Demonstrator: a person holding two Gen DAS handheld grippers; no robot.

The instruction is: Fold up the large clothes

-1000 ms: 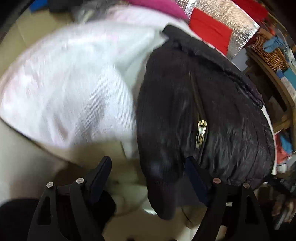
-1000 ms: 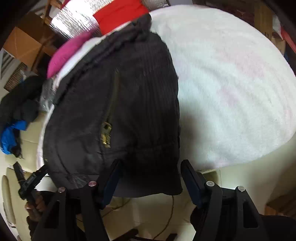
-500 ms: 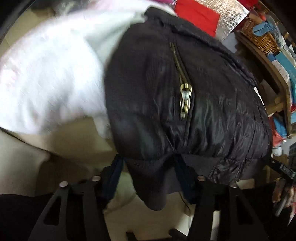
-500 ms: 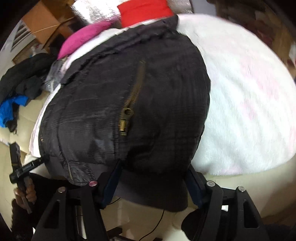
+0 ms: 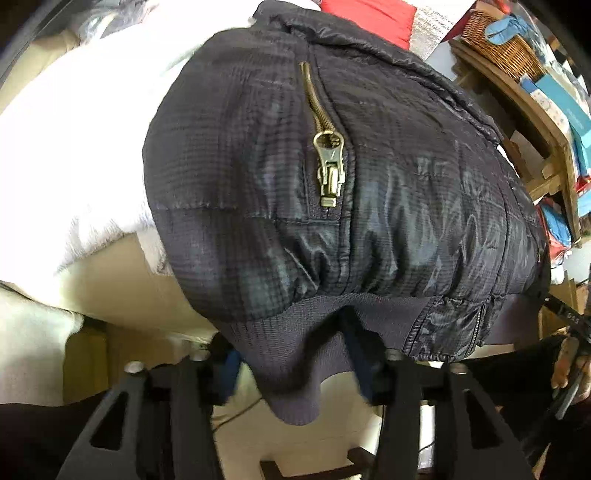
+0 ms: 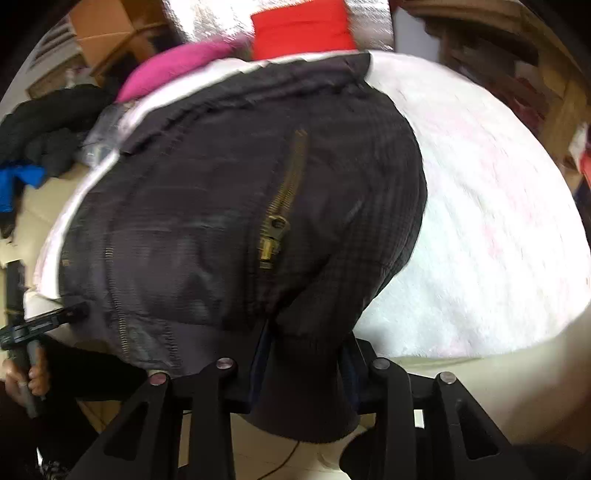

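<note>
Left wrist view: a dark quilted jacket (image 5: 369,177) lies on a white fluffy blanket (image 5: 74,147) and fills most of the picture, its near edge hanging toward the camera. A brass zipper pull (image 5: 330,171) sits near the middle of the jacket, at the lower end of a slanted pocket zip. The ribbed hem (image 5: 295,369) droops down between the fingers of the left gripper (image 5: 291,354). The jaws are closing with the knit band between them; both pads sit against its sides, so the gripper is grasping the hem. At the far right stands a wooden shelf (image 5: 546,140) with a wicker basket (image 5: 498,48) on top. At the right edge a hand (image 5: 569,365) holds the handle of the other gripper. A red cloth (image 5: 373,14) lies beyond the jacket's far edge.

Right wrist view: the same jacket (image 6: 221,221) lies left of centre on the blanket (image 6: 480,221), which spreads to the right. The zipper pull (image 6: 271,240) shows in the middle. The right gripper (image 6: 304,365) has the ribbed hem (image 6: 306,398) between its fingers; its jaws are closing, and the band is pinched between the pads. At the near left a hand (image 6: 26,376) grips the other tool's handle. A pink garment (image 6: 177,70) and the red cloth (image 6: 299,29) lie at the far side; dark clothes (image 6: 44,129) are piled at the far left.
</note>
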